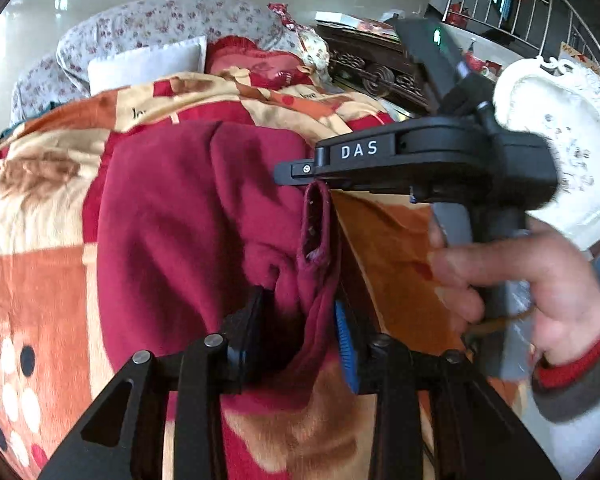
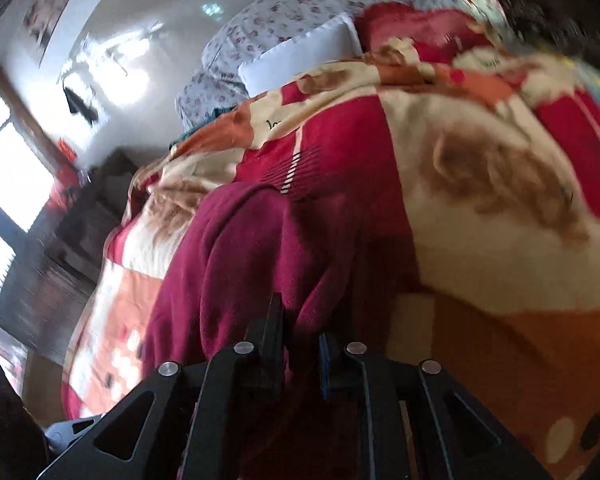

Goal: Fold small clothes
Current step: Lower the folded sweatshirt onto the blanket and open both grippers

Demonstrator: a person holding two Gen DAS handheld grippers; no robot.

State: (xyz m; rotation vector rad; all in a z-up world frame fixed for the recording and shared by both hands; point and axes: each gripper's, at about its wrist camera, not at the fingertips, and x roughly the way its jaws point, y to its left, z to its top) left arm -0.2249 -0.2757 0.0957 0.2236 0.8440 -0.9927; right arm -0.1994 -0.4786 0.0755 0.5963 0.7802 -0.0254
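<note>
The left gripper is clamped on a bunched fold of the dark red garment, the fleece pinched between its black finger and its blue-padded one. The right gripper likewise pinches an edge of the same garment, its jaws nearly together with cloth between them. In the left wrist view the right gripper appears from the side, held by the person's right hand, with a cuff or hem of the garment hanging just beneath its tip.

The garment lies lifted and draped over the patterned blanket on the bed, partly raised by both grips rather than flat. Beyond it sit a white pillow and floral bedding.

The step in hand appears to be carrying a gripped edge across to make a fold. The next move likely calls for keeping both grips level and taut, laying the carried edge squarely onto the rest of the garment, then releasing both at once so the fold does not skew.
</note>
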